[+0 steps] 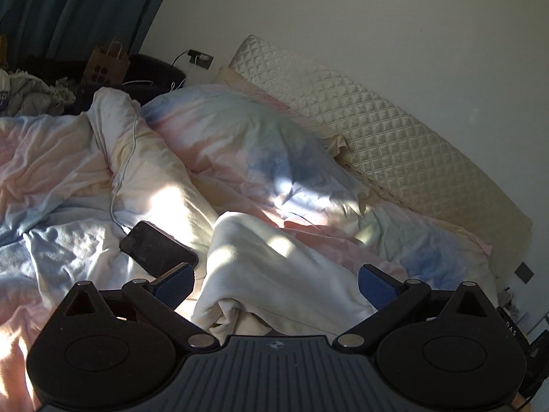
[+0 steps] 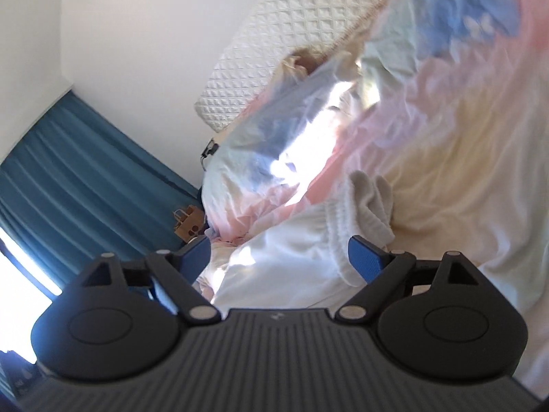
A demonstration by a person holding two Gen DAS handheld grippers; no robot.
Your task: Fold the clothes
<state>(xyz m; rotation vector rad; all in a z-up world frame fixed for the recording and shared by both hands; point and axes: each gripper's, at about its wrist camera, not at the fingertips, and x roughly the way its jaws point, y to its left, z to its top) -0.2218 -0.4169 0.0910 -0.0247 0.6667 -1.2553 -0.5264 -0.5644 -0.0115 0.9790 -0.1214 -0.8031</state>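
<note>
A white garment (image 1: 274, 267) lies loosely folded on the pastel duvet (image 1: 240, 144), a rolled edge facing me. My left gripper (image 1: 276, 286) hovers above it, open wide, with nothing between its blue pads (image 1: 377, 286). In the tilted right wrist view the same white garment (image 2: 291, 257) shows a ribbed elastic band, and a pale grey knit piece (image 2: 370, 202) lies just past it. My right gripper (image 2: 279, 257) is also open, its pads (image 2: 365, 257) clear of the cloth.
A black phone (image 1: 158, 249) rests on the duvet left of the garment, with a thin white cable (image 1: 123, 171) leading to it. A quilted cream headboard cushion (image 1: 377, 130) lines the wall. A brown paper bag (image 1: 106, 65) and teal curtain (image 1: 68, 7) stand beyond the bed.
</note>
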